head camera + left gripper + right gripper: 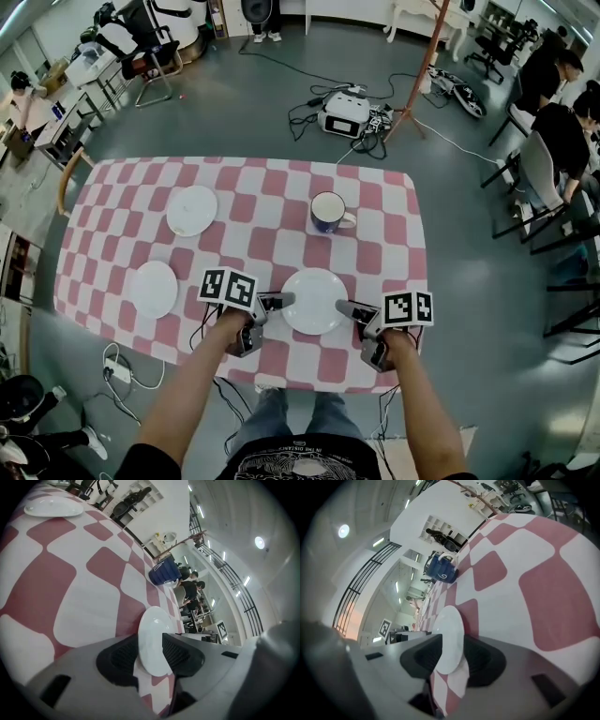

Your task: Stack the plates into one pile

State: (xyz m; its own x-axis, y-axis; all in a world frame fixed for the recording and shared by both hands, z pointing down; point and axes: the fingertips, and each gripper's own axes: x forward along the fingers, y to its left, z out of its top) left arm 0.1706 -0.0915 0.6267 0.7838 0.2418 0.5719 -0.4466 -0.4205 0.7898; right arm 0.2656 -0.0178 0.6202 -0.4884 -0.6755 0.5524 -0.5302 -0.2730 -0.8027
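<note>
Three white plates lie on the red-and-white checked table [375,197]. The nearest plate [314,300] sits close to the front edge. My left gripper [279,301] is shut on its left rim and my right gripper [345,307] on its right rim. In the left gripper view the plate [152,639] stands edge-on between the dark ribbed pads of the left gripper [150,656], which touch it on both sides. The right gripper view shows the same plate [449,637] pinched in the right gripper [451,656]. A second plate [191,210] lies at the far left, a third plate [153,288] at the near left.
A blue mug [327,212] stands behind the held plate, with its handle to the right; the mug [164,571] and the far plate [54,507] show in the left gripper view. Cables and a white box [343,114] lie on the floor beyond. People sit at the right.
</note>
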